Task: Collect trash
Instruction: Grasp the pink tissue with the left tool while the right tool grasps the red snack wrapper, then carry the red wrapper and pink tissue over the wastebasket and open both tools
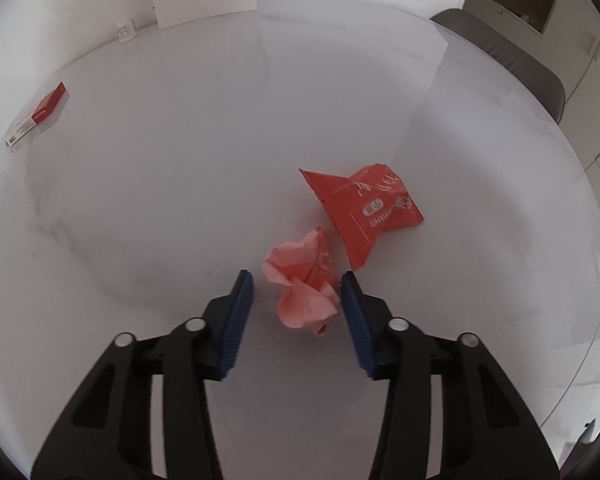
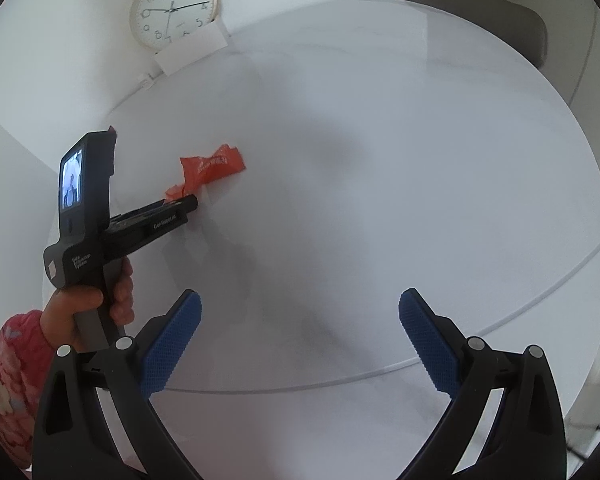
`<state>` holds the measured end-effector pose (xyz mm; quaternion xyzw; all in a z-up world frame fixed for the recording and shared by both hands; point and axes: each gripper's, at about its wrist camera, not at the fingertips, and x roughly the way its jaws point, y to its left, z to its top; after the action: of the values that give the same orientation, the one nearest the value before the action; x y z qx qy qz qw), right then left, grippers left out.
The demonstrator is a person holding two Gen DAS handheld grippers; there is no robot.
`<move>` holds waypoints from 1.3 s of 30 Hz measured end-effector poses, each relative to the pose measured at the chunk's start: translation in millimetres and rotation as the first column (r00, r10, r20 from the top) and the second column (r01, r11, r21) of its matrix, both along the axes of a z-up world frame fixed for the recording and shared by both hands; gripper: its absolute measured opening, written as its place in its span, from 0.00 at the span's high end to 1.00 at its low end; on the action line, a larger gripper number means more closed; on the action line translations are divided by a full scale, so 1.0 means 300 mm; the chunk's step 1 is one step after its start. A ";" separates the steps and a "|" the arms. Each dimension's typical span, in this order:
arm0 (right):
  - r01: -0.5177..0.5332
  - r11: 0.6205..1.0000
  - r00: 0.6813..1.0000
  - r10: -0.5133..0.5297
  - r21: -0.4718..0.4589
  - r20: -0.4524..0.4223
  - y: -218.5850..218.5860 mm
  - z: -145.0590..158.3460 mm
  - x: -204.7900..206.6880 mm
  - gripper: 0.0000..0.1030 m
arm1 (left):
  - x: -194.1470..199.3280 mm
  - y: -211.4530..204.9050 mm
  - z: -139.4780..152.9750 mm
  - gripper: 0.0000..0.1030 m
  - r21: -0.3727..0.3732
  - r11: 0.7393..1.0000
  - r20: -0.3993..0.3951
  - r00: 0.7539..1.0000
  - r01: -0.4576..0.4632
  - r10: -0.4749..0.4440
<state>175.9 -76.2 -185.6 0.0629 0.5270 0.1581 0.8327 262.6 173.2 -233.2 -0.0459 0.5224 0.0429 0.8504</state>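
A crumpled pink paper ball point(image 1: 305, 283) lies on the white round table point(image 1: 160, 200). My left gripper point(image 1: 298, 280) is open, its blue fingers on either side of the ball, the right finger close against it. A red snack wrapper point(image 1: 366, 212) lies just beyond the ball. In the right wrist view the left gripper tool point(image 2: 156, 220) reaches toward the red wrapper point(image 2: 212, 168); the pink ball point(image 2: 175, 192) is mostly hidden behind it. My right gripper point(image 2: 300, 316) is open and empty, held above the table's near side.
A small red and white box point(image 1: 36, 118) lies at the table's far left. A wall clock point(image 2: 173, 8) and a white card point(image 1: 206, 4) stand at the back. A grey chair point(image 1: 512, 60) is at the far right. The table edge point(image 2: 500, 324) runs close to the right gripper.
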 end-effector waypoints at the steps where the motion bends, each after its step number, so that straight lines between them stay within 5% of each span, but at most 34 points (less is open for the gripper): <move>1: -0.022 1.000 1.000 0.022 -0.007 0.012 0.015 0.005 0.016 0.04 | 0.005 0.002 0.004 0.62 -0.005 1.000 0.000 1.000 -0.001 0.001; 4: -0.112 0.993 0.993 0.114 -0.036 0.045 0.052 0.017 0.059 0.04 | 0.000 0.012 0.016 0.68 -0.027 1.000 -0.009 1.000 0.005 -0.005; 7: -0.330 0.934 0.938 0.341 -0.138 0.060 0.160 0.014 0.137 0.04 | -0.021 0.025 0.031 0.70 -0.030 1.000 -0.002 1.000 0.004 -0.004; 11: -0.584 0.752 0.769 0.633 -0.306 0.085 0.323 0.004 0.206 0.04 | -0.066 0.062 0.058 0.70 -0.053 0.998 -0.001 1.000 -0.018 0.018; 14: -0.707 0.573 0.599 0.797 -0.416 0.080 0.458 -0.022 0.256 0.05 | -0.093 0.109 0.065 0.70 -0.082 0.996 -0.008 0.999 -0.047 0.046; 16: -0.754 0.462 0.505 0.862 -0.466 0.039 0.537 -0.052 0.294 0.16 | -0.112 0.141 0.068 0.70 -0.103 0.992 -0.015 0.997 -0.071 0.070; 19: -0.804 0.376 0.433 0.901 -0.460 -0.019 0.610 -0.087 0.366 0.25 | -0.148 0.184 0.069 0.70 -0.121 0.987 -0.023 0.994 -0.104 0.102; 26: -0.883 0.248 0.327 0.934 -0.398 -0.142 0.705 -0.150 0.451 0.34 | -0.196 0.258 0.071 0.70 -0.151 0.977 -0.022 0.988 -0.154 0.152; 28: -0.893 0.227 0.311 0.936 -0.388 -0.168 0.722 -0.164 0.452 0.39 | -0.192 0.267 0.072 0.70 -0.159 0.974 -0.020 0.987 -0.160 0.159; 30: -0.900 0.245 0.320 0.933 -0.362 -0.165 0.728 -0.161 0.458 0.41 | -0.190 0.270 0.072 0.70 -0.159 0.974 -0.019 0.987 -0.162 0.161; 39: -0.865 0.416 0.463 0.877 -0.280 -0.126 0.664 -0.136 0.461 0.62 | -0.193 0.243 0.071 0.70 -0.163 0.976 -0.022 0.989 -0.145 0.143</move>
<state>314.2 123.0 -226.5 -0.3513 0.4838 0.4843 0.6388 204.6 246.2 -211.9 -0.1533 0.5239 0.0616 0.8356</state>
